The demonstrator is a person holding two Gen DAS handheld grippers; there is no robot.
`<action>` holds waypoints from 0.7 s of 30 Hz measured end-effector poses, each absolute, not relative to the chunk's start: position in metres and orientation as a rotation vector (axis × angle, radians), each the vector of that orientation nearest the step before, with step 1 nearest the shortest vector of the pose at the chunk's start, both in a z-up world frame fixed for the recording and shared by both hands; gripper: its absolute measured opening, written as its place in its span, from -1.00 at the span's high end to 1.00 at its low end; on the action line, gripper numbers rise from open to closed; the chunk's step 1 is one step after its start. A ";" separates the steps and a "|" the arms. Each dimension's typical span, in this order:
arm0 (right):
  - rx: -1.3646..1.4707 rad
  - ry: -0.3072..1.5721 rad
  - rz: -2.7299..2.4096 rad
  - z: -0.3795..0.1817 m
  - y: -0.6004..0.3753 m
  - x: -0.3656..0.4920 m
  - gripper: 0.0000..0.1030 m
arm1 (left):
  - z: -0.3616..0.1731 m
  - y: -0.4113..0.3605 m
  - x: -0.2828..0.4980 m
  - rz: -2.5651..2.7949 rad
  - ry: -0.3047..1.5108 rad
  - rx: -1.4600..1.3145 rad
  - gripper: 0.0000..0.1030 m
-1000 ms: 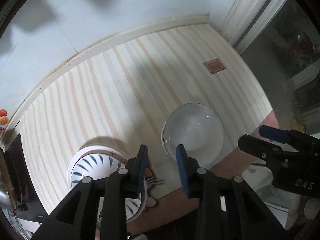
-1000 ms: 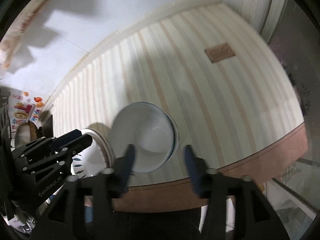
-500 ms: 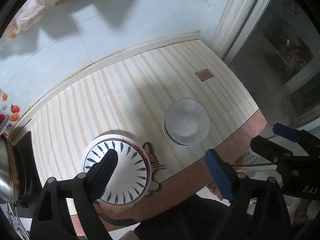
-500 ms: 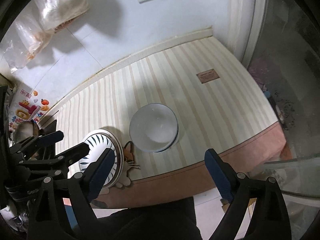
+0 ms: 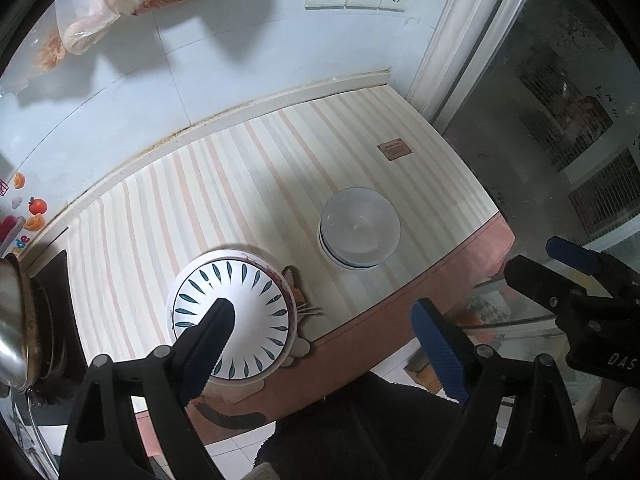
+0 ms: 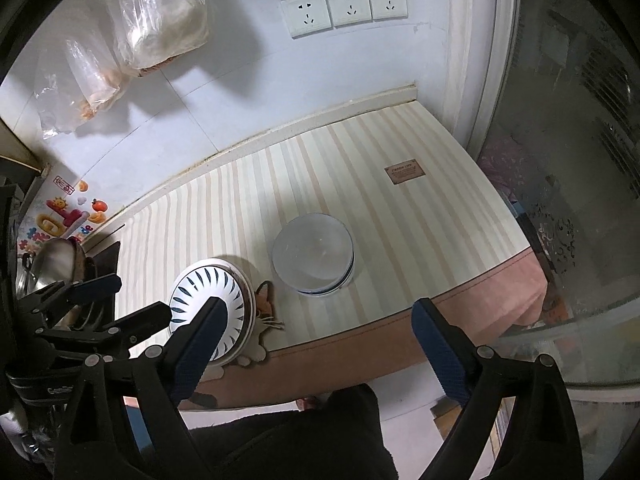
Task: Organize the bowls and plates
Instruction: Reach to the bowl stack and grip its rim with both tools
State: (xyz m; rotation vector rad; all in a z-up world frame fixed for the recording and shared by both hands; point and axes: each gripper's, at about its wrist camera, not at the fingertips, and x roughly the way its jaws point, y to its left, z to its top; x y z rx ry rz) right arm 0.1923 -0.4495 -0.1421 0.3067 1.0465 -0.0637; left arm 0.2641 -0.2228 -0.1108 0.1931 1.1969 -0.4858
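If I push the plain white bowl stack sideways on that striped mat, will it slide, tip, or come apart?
The white bowl stack sits upright and looks wide and low, so tipping seems unlikely. On the striped mat it would probably slide, though the mat may drag. The nested bowls look glossy and hard; the top one could shift or clink, so push low and slowly.

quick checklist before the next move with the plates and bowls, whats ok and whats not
1. Left gripper open and empty: ok.
2. Right gripper open and empty: ok.
3. Plain white bowls nested in one stack on the striped mat: ok.
4. Leaf-pattern dishes stacked: ok, but they sit close to the front edge of the counter; whether they overhang, cannot tell.
5. Both stacks apart, not touching: ok.
6. Anything left to sort elsewhere on the counter: cannot tell, the metal pot side is cut off.
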 end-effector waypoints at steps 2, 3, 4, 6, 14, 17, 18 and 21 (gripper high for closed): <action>0.309 1.050 -0.067 -0.143 -0.450 0.191 -0.86 | -0.112 -0.224 0.265 -0.486 1.197 0.193 -0.76; 0.311 1.053 -0.065 -0.144 -0.450 0.193 -0.86 | -0.114 -0.225 0.267 -0.487 1.201 0.188 -0.76; 0.313 1.058 -0.065 -0.145 -0.451 0.193 -0.86 | -0.113 -0.224 0.266 -0.486 1.201 0.185 -0.76; 0.326 1.064 -0.063 -0.150 -0.454 0.196 -0.86 | -0.118 -0.227 0.271 -0.482 1.211 0.181 -0.76; 0.485 1.049 0.095 -0.196 -0.477 0.225 -0.86 | -0.165 -0.239 0.320 -0.450 1.262 0.137 -0.76; 0.570 1.058 0.135 -0.227 -0.492 0.243 -0.86 | -0.191 -0.245 0.343 -0.435 1.296 0.106 -0.76; 0.578 1.064 0.135 -0.237 -0.495 0.248 -0.86 | -0.201 -0.248 0.352 -0.431 1.310 0.091 -0.76; 0.595 1.094 0.134 -0.269 -0.506 0.265 -0.86 | -0.231 -0.260 0.372 -0.457 1.379 0.050 -0.76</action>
